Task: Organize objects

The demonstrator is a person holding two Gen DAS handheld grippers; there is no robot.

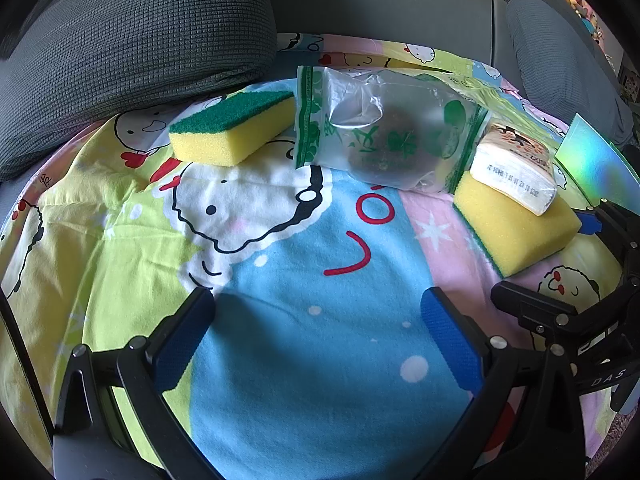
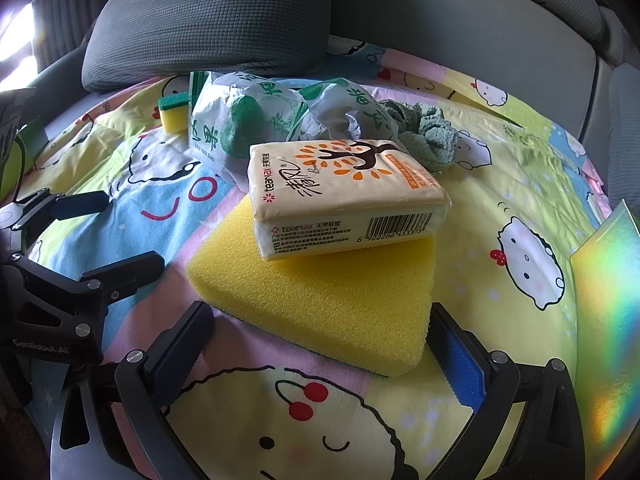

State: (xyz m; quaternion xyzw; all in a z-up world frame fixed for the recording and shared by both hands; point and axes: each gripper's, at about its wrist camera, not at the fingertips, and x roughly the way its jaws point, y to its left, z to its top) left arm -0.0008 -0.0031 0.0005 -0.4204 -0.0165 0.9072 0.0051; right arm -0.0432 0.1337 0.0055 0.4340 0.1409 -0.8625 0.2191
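Note:
A yellow sponge (image 2: 320, 296) lies green side down on the cartoon blanket (image 2: 500, 168), with a tissue pack (image 2: 340, 196) on top; both show in the left wrist view, the sponge (image 1: 516, 228) and the pack (image 1: 516, 164). A second sponge (image 1: 232, 128), green side up, lies at the left, small in the right wrist view (image 2: 174, 110). A zip bag (image 1: 384, 136) lies between them. My left gripper (image 1: 320, 340) is open over bare blanket. My right gripper (image 2: 320, 344) is open, its fingers on either side of the near sponge's front corner.
A second crumpled printed bag (image 2: 344, 116) and a green cloth (image 2: 428, 132) lie behind the tissue pack. Grey cushions (image 1: 132, 48) ring the back. An iridescent card (image 2: 608, 304) stands at the right edge. The right gripper (image 1: 592, 292) shows in the left view.

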